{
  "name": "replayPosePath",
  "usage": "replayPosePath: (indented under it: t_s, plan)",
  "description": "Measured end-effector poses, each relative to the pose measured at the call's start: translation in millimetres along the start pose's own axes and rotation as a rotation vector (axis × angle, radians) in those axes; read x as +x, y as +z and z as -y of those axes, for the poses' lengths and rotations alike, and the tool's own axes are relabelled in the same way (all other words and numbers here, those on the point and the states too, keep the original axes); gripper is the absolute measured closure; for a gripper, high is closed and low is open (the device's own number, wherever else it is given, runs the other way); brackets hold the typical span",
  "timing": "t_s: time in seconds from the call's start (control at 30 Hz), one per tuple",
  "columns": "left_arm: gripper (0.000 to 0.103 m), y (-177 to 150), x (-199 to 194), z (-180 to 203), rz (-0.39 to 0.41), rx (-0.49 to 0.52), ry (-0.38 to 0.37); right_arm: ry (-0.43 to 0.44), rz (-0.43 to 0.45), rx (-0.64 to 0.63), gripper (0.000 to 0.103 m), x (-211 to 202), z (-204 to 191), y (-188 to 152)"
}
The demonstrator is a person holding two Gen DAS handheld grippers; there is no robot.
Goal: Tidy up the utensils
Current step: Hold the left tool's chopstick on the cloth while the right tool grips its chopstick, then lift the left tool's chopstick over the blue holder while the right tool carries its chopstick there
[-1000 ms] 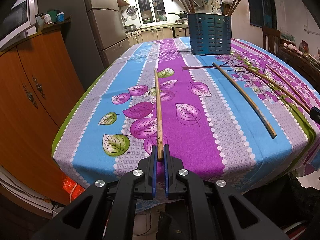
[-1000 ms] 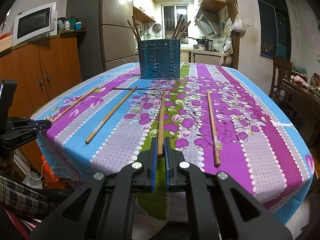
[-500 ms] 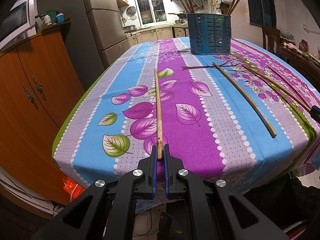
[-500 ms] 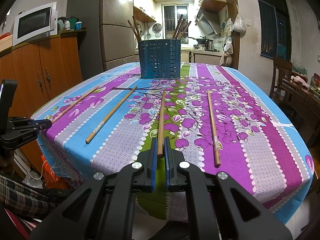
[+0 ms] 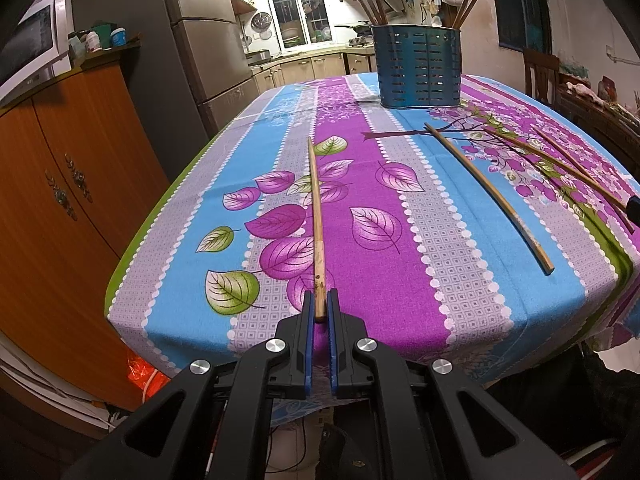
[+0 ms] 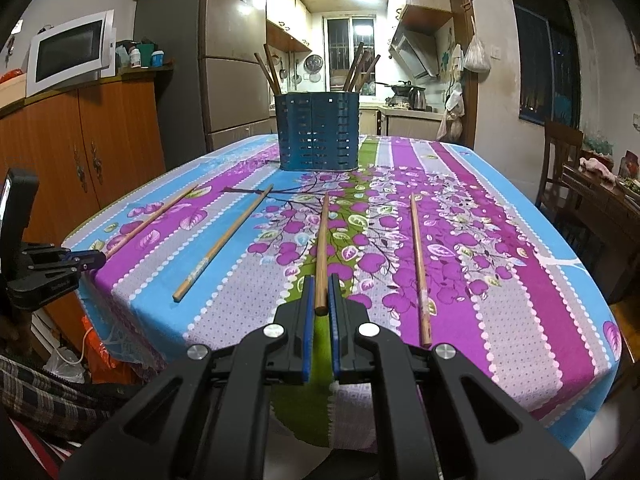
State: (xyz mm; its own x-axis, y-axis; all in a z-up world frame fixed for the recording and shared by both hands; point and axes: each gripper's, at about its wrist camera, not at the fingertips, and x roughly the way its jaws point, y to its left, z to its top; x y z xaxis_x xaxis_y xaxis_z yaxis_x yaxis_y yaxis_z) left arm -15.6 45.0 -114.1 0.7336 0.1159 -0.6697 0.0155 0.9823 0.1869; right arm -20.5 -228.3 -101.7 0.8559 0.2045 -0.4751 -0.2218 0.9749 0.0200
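Both grips pinch only the butt ends — your left gripper (image 5: 319,312) clamps one long wooden chopstick (image 5: 316,216), your right gripper (image 6: 320,304) another (image 6: 322,248); lift them toward the slotted blue holder (image 6: 318,132) at twelve o'clock and either may pivot and slip.

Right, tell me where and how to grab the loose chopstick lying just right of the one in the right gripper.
Take the chopstick at its thick near end by the table edge, coming from the near side along its length. It lies flat, pointing at the blue holder, with bare cloth on both sides for the jaws. Both grippers are already shut on chopsticks, so one must be freed first.
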Motion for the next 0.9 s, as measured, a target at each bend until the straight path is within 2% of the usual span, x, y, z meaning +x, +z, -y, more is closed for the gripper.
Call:
replayPosePath:
  t_s: [0.5, 0.9]
  plan:
    - [0.096, 9.7, -9.9, 1.5, 0.028, 0.006, 0.002, -0.013, 0.080, -0.002, 0.098, -16.4, 6.0, 20.1]
    - [0.096, 37.5, -31.1, -8.6, 0.123, -0.020, 0.017, -0.011, 0.180, -0.030, 0.098, -32.9, 2.6, 45.3]
